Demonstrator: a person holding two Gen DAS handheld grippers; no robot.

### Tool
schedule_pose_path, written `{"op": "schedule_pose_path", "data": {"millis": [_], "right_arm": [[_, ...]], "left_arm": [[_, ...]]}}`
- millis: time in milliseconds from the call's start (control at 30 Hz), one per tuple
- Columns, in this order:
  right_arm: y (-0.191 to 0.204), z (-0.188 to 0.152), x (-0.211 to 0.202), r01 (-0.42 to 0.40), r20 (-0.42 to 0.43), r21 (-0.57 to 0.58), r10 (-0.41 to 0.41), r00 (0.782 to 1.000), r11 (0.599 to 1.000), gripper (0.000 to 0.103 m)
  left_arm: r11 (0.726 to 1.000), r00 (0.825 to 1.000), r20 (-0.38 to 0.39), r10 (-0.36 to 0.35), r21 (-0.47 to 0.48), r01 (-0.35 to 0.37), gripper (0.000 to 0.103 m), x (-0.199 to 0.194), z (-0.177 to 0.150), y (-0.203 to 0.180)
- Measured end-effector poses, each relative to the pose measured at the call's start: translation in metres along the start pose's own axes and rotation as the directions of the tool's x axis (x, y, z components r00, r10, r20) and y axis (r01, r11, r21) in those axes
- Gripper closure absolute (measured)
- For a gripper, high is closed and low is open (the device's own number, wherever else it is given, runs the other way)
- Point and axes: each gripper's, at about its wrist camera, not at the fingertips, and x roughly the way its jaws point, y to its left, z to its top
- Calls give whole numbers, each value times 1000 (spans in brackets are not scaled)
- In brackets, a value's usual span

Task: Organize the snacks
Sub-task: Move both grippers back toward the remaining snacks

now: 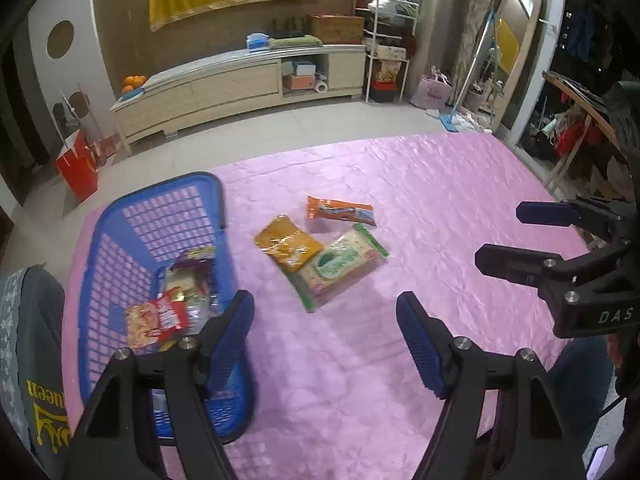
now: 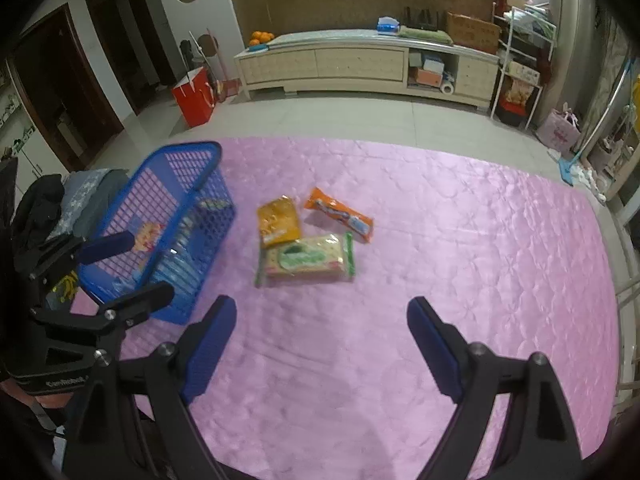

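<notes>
Hand-held grippers point(image 1: 325, 344) point(image 2: 322, 344) gape; three packets point(image 2: 308, 258) outside basket point(image 2: 176, 152).

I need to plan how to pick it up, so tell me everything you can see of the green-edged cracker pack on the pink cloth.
The cracker pack is a flat, oblong, clear-looking plastic wrapper with green end seals and a green oval label over pale crackers. It lies flat on the pink cloth, nearest the tongs of the three loose snacks. One corner of the yellow pouch overlaps its far edge. The orange packet lies close by; contact is unclear. Neither gripper touches it.
</notes>
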Motion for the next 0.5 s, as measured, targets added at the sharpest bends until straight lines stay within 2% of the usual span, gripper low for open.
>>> {"op": "schedule_pose_path", "data": {"millis": [100,333,500], "right_arm": [[-13,-3,9,8,-14,-13,-8,1000,1000,13],[-39,1,40,2,-37,-44,-3,999,999,13],[-42,11,66,-78,-24,-141,75,997,987,13]], "left_arm": [[1000,1000,-13,-13,-5,13,31,12,2,-11],[1000,999,-49,5,-17,-6,31,49,4,-26],[999,998,-59,-3,-36,1,31,72,7,-28]]}}
